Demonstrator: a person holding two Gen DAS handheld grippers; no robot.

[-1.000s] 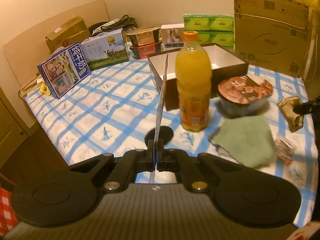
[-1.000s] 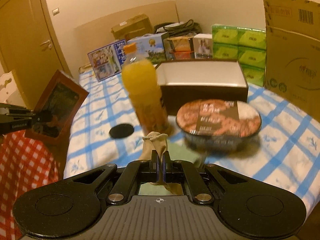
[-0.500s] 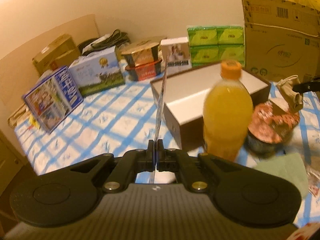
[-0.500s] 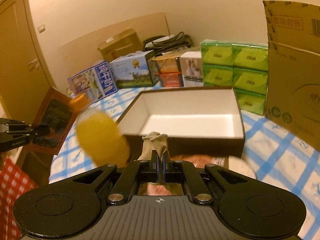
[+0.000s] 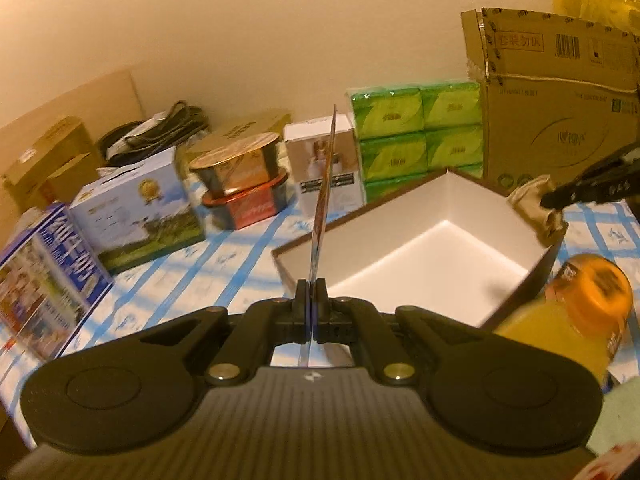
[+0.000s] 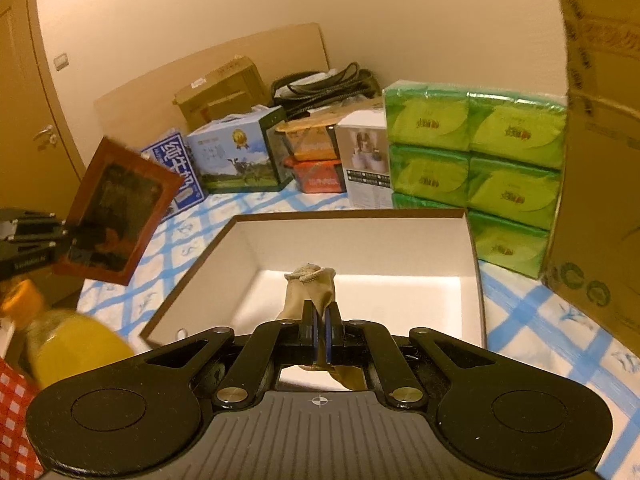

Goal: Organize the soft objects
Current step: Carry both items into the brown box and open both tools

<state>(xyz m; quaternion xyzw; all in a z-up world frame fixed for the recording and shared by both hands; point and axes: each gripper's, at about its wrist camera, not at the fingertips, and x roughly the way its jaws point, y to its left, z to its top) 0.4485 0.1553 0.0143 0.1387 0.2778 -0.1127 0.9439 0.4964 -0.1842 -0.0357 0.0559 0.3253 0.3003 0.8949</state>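
Both grippers are clenched on a load: the right gripper (image 6: 320, 330) pinches a beige sock (image 6: 310, 290), and the left gripper (image 5: 310, 300) is clamped on the bottom edge of a thin flat packet (image 5: 323, 196), edge-on in its own view and showing a red-brown printed face in the right wrist view. The sock hangs above the open brown box (image 6: 472, 240) with its white inside, near the front wall, so letting it go looks like the step at hand. Only a small fold seems caught between the pads, and part of the sock trails back under the jaws; released too near the rim, it could drape over the wall or fall outside onto the blue checked tablecloth (image 6: 516, 312). An orange juice bottle (image 5: 576, 316) stands just beside the box's near corner, between the two grippers, and a low sweep by either could tip it.
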